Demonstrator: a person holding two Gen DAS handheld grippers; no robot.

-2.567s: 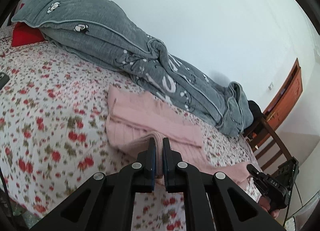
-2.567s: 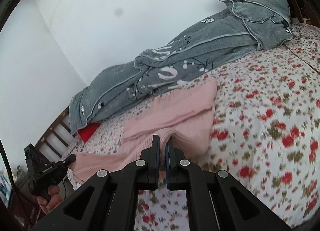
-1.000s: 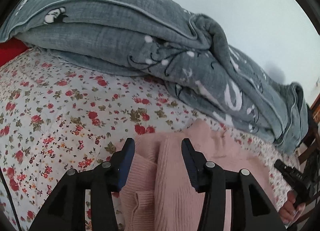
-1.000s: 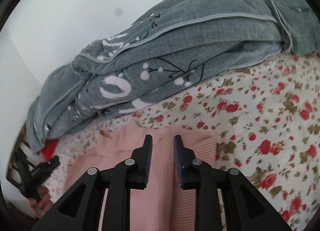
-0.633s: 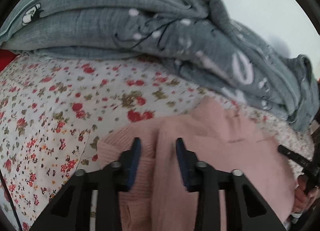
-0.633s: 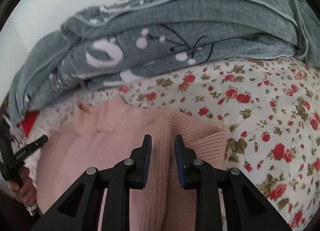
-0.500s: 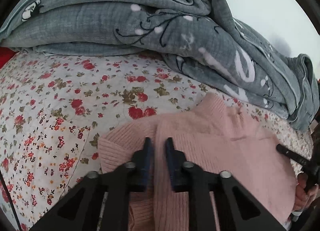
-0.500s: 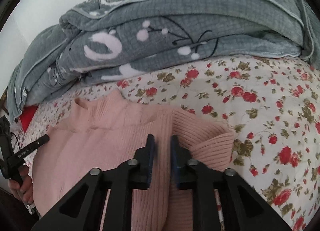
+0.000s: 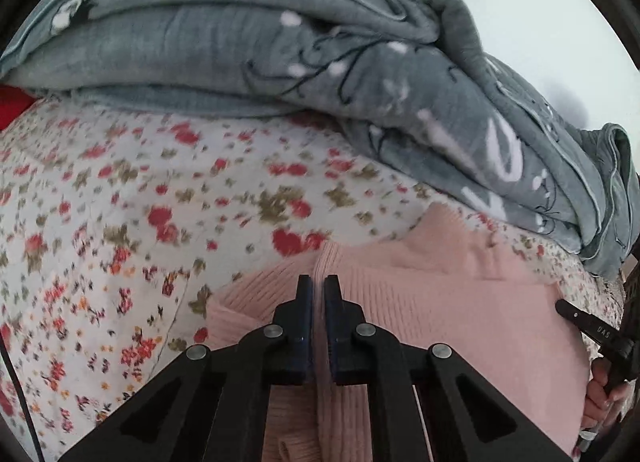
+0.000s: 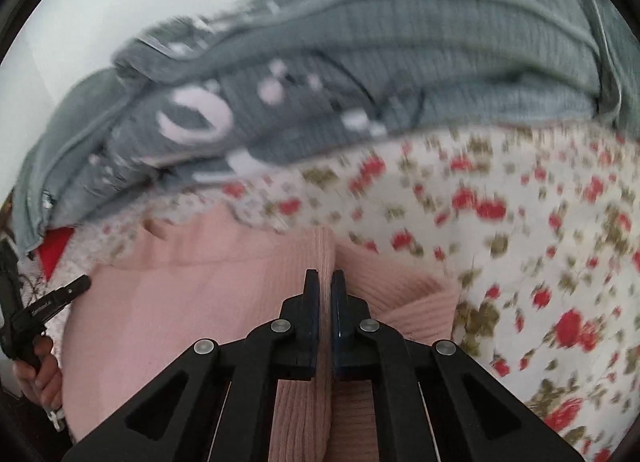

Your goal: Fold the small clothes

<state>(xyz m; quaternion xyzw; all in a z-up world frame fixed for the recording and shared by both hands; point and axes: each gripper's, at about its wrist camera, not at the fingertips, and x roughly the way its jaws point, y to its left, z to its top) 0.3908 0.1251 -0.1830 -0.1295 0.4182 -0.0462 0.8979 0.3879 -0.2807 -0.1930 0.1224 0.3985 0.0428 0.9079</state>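
Both tools have come down and closed since a second ago: the left tool [image 9: 316, 290] and the right tool [image 10: 325, 286] each pinch a ridge of the pink sweater [image 9: 460, 302] lying on the flowered bed [image 9: 120, 221]. Soft, light knit; shoulder seams seem good holds. No containers visible.

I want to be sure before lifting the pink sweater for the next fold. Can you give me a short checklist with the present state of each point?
1. Left gripper shut on a ridge of the pink sweater: ok.
2. Right gripper shut on a sweater ridge: ok.
3. Grey blanket apart from the sweater: ok.
4. Floral bedsheet not pinched with the knit: cannot tell.
5. Both grips on matching side edges: cannot tell.
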